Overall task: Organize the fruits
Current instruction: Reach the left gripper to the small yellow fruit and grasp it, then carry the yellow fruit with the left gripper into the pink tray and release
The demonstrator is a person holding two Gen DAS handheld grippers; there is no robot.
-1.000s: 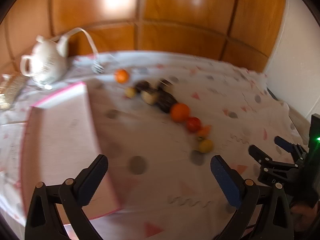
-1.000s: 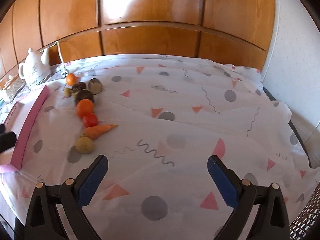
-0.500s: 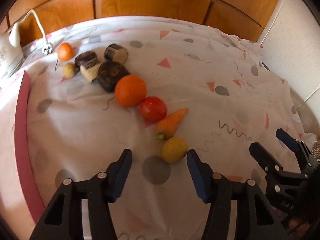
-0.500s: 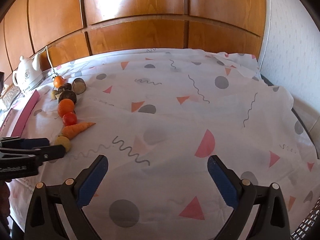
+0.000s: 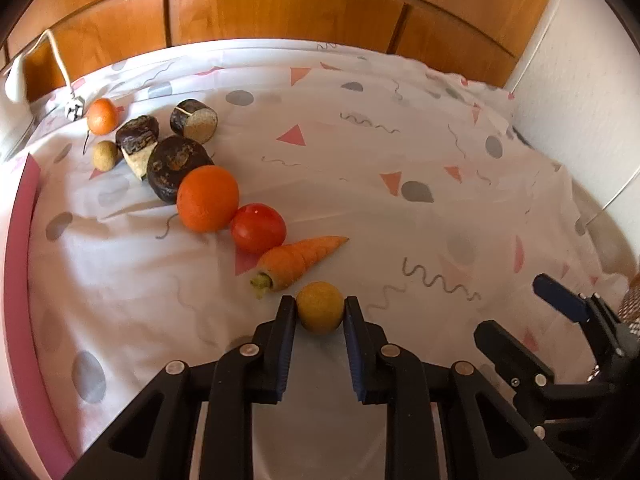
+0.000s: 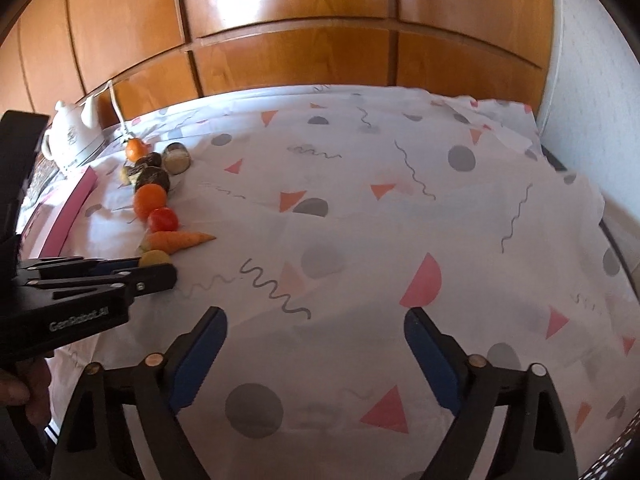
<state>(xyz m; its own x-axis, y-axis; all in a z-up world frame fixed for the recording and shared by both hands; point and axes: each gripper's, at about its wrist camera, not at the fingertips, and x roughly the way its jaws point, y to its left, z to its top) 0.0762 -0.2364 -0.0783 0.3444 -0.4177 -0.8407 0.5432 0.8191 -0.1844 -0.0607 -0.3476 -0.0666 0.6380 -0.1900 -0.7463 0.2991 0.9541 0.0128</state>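
A small yellow fruit (image 5: 320, 312) lies on the patterned cloth at the near end of a row of produce. My left gripper (image 5: 320, 305) is shut on it, a pad pressing each side. Behind it lie a carrot (image 5: 300, 258), a tomato (image 5: 258, 228), a big orange (image 5: 208, 198), several dark round pieces (image 5: 176, 164) and a small orange (image 5: 102, 116). In the right wrist view the left gripper (image 6: 160, 268) shows at the left with the yellow fruit (image 6: 154, 257) at its tips. My right gripper (image 6: 314, 320) is open over bare cloth, its jaws closing, with nothing between them.
A pink-edged flat box (image 5: 16, 280) runs along the left side. A white teapot (image 6: 74, 136) and a white cable (image 5: 60, 56) sit at the back left. Wooden panels (image 6: 280, 52) close the back and a white wall (image 5: 580, 80) the right.
My left gripper swung from over the pink box toward the row, came down on the yellow fruit and closed on it. The right gripper's jaws have narrowed a little.
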